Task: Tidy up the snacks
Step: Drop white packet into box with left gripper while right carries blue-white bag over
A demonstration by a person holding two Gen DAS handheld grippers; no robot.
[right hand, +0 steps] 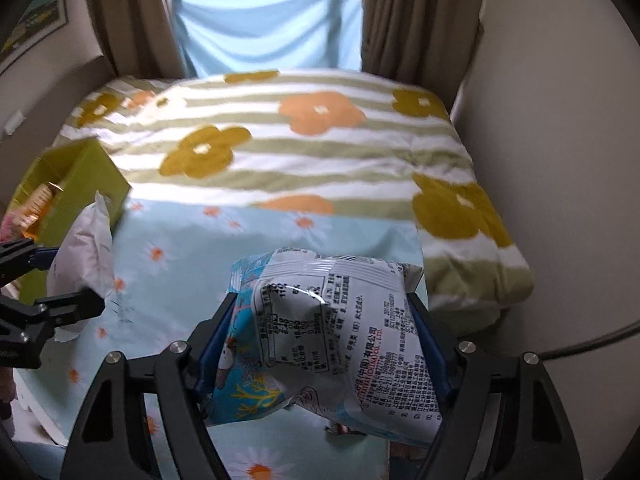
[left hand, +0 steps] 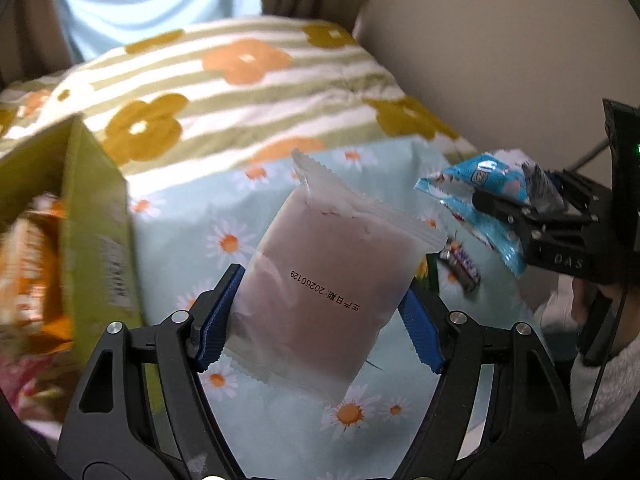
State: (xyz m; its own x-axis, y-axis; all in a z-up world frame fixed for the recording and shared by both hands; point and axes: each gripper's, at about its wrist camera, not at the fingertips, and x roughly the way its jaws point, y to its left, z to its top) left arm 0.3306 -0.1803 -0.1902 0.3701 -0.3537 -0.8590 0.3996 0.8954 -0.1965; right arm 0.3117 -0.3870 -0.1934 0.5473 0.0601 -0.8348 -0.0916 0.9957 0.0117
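Daisy-printed pale blue cloth (left hand: 280, 408) covers the work surface, with a green-striped flowered blanket (right hand: 320, 148) beyond it at twelve o'clock and brown curtains (right hand: 396, 16) framing a window.

From the left wrist camera, the left gripper (left hand: 320, 312) clamps a frosted, translucent snack packet (left hand: 324, 280), tilted and lifted clear of the cloth, a printed date on its face. At nine o'clock stands an open yellow-green box (left hand: 96, 216) with orange packets (left hand: 28, 264) inside. At three o'clock a small wrapped candy bar (left hand: 460, 264) lies on the cloth.

From the right wrist camera, the right gripper (right hand: 322, 344) grips a puffy blue-and-white snack bag (right hand: 332, 332), its printed back facing up, raised above the cloth.
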